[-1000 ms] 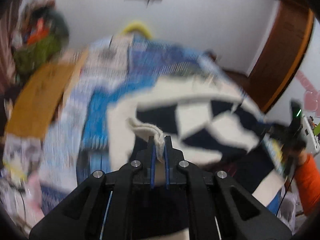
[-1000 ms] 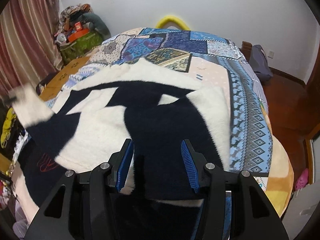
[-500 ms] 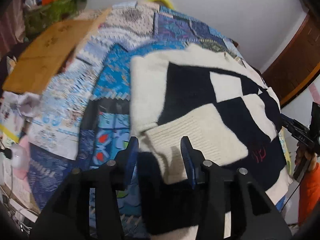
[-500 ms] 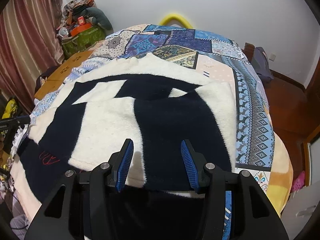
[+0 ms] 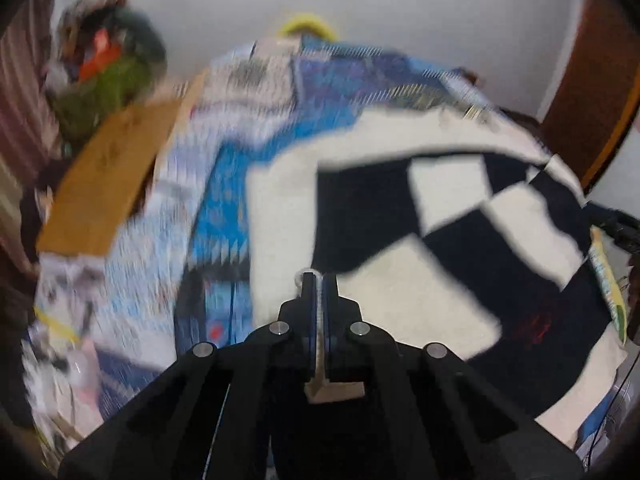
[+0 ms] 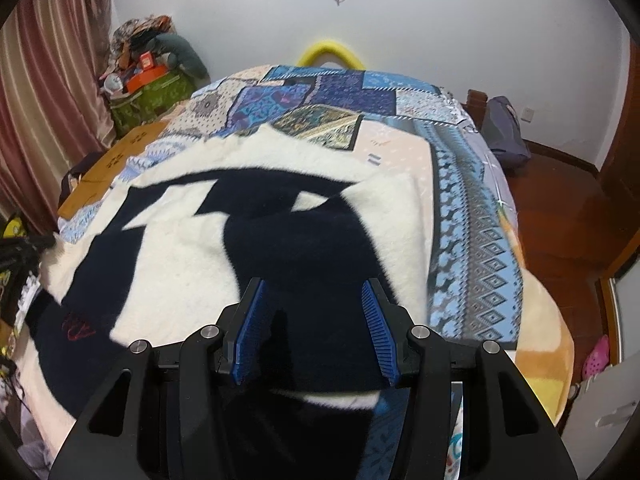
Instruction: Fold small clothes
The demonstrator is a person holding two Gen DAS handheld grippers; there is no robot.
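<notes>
A fuzzy cream and navy patchwork sweater (image 6: 208, 256) lies spread on the bed; it also shows in the blurred left wrist view (image 5: 440, 240). My left gripper (image 5: 319, 280) is shut, with a thin cream edge of the sweater pinched between its fingers at the garment's near left side. My right gripper (image 6: 316, 300) is open, its blue pads (image 6: 252, 320) hovering over the sweater's navy near edge, holding nothing. A small red emblem (image 6: 76, 326) marks a navy patch at the left.
The sweater rests on a blue patterned quilt (image 6: 472, 216) covering the bed. A brown cardboard sheet (image 5: 104, 184) lies at the bed's left side. A pile of bags and clutter (image 6: 148, 80) stands by the curtain. Wooden floor (image 6: 560, 200) lies right.
My left gripper was open over the ribbed cream hem half a second ago; now it is shut on the sweater's edge and moving, blurring its view. My right gripper stays open and nearly still.
</notes>
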